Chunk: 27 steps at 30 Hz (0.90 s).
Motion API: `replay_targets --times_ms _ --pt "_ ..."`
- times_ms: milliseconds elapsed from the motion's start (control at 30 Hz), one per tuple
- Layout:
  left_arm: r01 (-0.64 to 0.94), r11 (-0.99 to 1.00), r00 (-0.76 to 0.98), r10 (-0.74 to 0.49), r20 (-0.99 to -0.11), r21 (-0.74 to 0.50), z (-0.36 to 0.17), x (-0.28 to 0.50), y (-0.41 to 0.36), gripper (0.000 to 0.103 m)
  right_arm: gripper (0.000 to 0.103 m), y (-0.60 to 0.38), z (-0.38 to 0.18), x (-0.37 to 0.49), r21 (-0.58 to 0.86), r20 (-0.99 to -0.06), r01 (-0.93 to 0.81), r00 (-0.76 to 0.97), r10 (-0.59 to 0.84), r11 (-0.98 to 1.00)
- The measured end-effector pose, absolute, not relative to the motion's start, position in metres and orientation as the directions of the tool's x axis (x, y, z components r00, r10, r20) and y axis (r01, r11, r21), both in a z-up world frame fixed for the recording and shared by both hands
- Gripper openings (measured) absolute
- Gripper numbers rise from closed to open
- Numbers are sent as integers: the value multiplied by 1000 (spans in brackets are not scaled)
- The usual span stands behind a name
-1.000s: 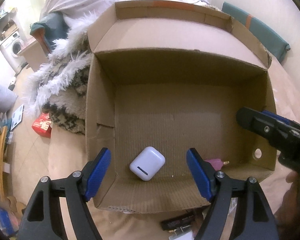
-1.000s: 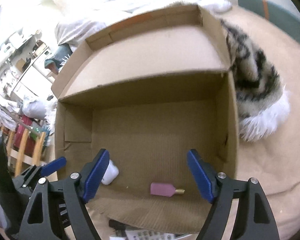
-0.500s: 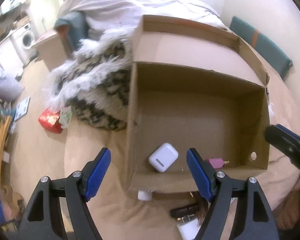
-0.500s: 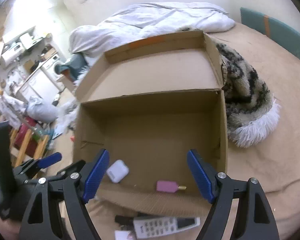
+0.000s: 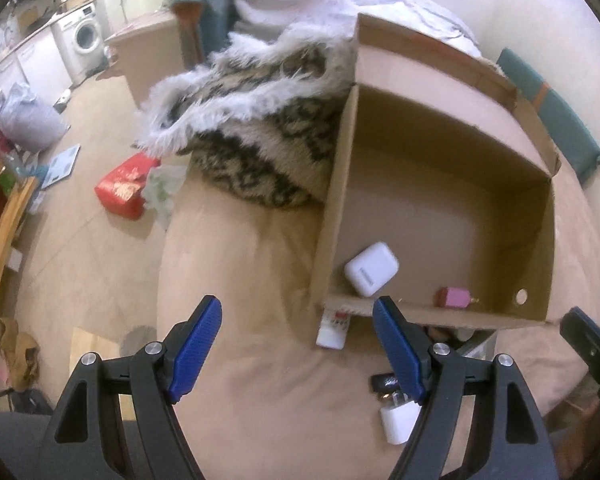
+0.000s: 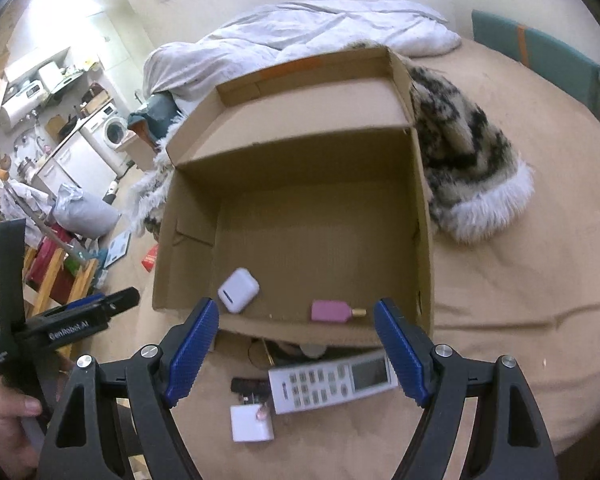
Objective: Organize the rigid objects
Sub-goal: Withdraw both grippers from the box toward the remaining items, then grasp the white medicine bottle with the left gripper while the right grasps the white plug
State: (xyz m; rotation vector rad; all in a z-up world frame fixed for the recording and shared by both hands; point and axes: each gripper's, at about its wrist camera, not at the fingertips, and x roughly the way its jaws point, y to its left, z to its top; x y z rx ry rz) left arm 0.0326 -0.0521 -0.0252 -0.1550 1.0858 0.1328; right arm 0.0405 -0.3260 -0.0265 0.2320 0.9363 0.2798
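Note:
An open cardboard box (image 6: 422,216) (image 5: 336,208) sits on a beige bed. Inside lie a white earbud case (image 6: 238,289) (image 5: 371,269) and a pink bottle with a gold cap (image 6: 333,311) (image 5: 454,297). In front of the box lie a white remote (image 6: 332,381), a white charger plug (image 6: 252,423) (image 5: 398,422), a small black object (image 6: 247,385) and a white tube (image 5: 332,326). My left gripper (image 5: 298,350) is open and empty, back from the box's left corner. My right gripper (image 6: 296,354) is open and empty above the remote.
A furry patterned blanket (image 6: 468,168) (image 5: 256,120) lies against the box. A white duvet (image 6: 300,36) is at the back. The floor at left holds a red package (image 5: 124,188), a wooden rack (image 6: 56,272) and a washing machine (image 5: 85,36).
Both grippers have pulled back from the box and risen. The left has swung left. The remote, plug and tube in front of the box have come into view.

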Motion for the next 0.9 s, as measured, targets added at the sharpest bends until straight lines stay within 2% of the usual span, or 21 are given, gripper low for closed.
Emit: replay_targets --times_ms 200,333,467,600,767,833,900 --pt "-215 973 364 -5 -931 -89 -50 31 -44 76 85 -331 -49 37 323 -807 -117 484 338 939" --pt "-210 976 319 5 -948 -65 -67 37 -48 76 85 -338 -65 39 350 -829 -84 435 350 933" --pt "-137 990 279 1 -960 -39 -87 56 -69 75 85 -341 -76 46 390 -840 -45 392 376 920" --pt "-57 998 221 47 -974 35 -114 74 -90 69 85 -337 -93 51 439 -857 -18 294 424 898" --pt "-29 999 183 18 -983 13 -134 88 -99 65 85 -312 -121 37 558 -828 -12 57 558 830" --pt "-38 999 159 16 -987 10 -143 92 -100 60 85 -291 -132 29 536 -844 -45 -10 536 843" --pt "-53 999 127 7 -992 0 -153 97 -99 48 83 -271 -141 23 481 -877 -96 -43 479 871"
